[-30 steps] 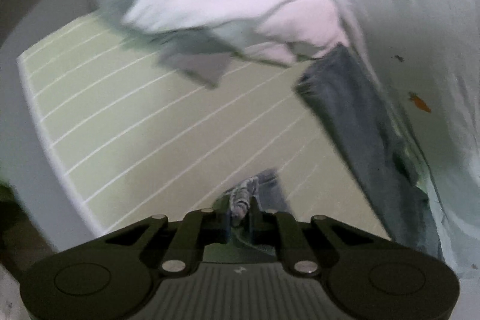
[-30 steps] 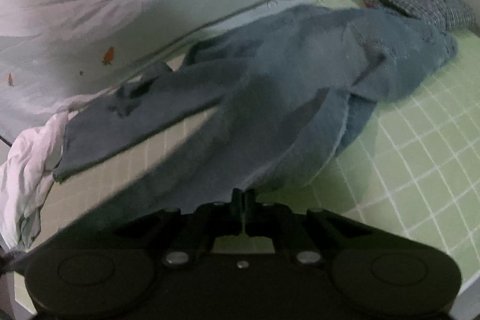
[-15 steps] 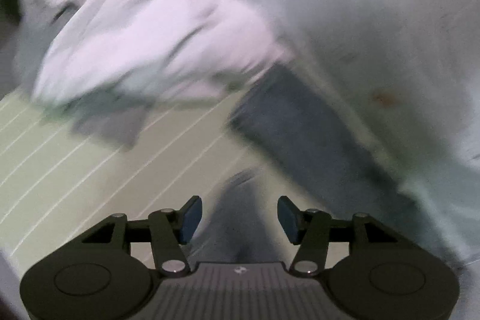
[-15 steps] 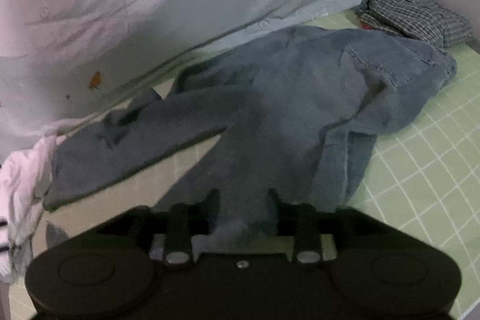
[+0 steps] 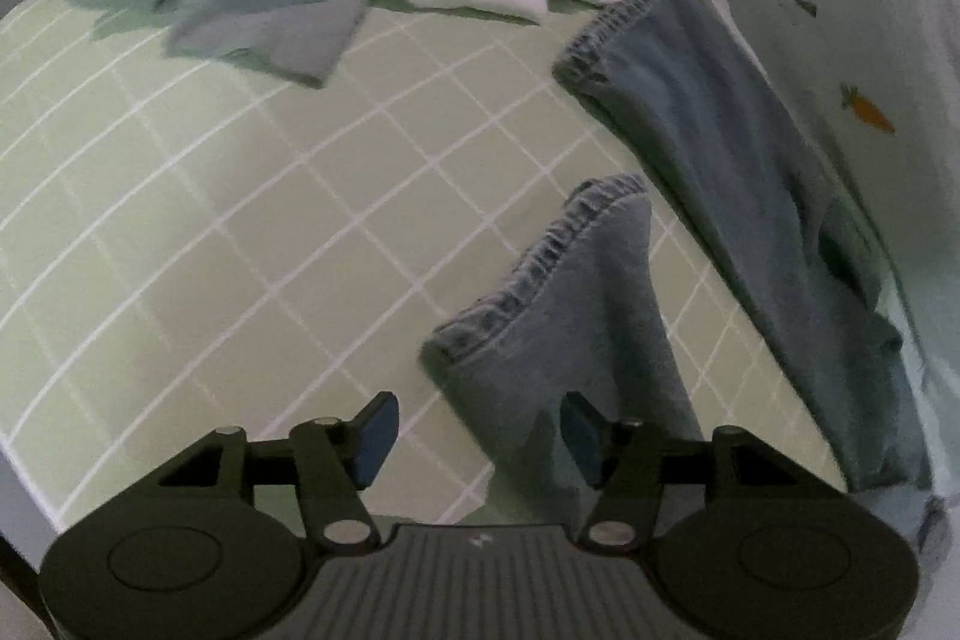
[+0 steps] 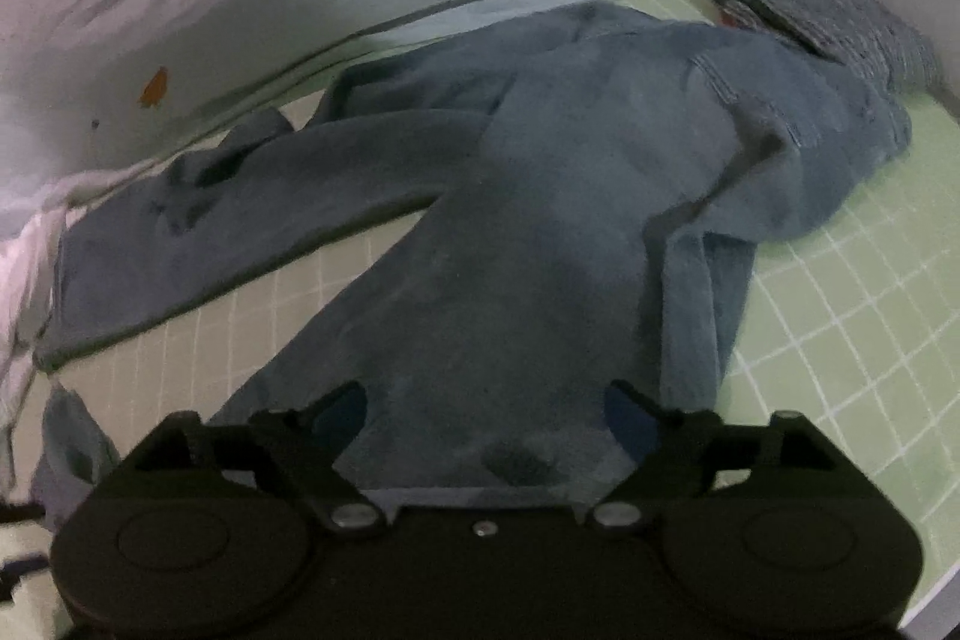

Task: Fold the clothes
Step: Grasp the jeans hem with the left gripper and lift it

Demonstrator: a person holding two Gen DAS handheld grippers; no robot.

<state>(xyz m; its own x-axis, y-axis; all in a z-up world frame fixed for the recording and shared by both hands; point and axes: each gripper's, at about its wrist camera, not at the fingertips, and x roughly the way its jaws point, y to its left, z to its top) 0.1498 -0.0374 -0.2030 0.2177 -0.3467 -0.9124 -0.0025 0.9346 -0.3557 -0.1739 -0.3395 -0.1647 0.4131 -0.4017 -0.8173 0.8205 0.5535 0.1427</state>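
On green sheet (image 5: 240,196): jeans (image 6: 540,232) sprawled, blurred; both grippers (image 5: 477,439) (image 6: 486,415) spread, empty.

Blue denim jeans (image 6: 540,196) lie spread on the green grid-patterned sheet (image 5: 198,196), unfolded and rumpled. The waist end, with a stitched pocket showing, sits bunched at the far right of the sheet. Both legs run away from it and splay apart in a V, with bare sheet between them. The far leg (image 5: 708,124) lies along the sheet's back edge, its hem flat and stitched. The near leg (image 5: 564,316) has a puckered hem, slightly curled up off the sheet. Fabric creased near the crotch.
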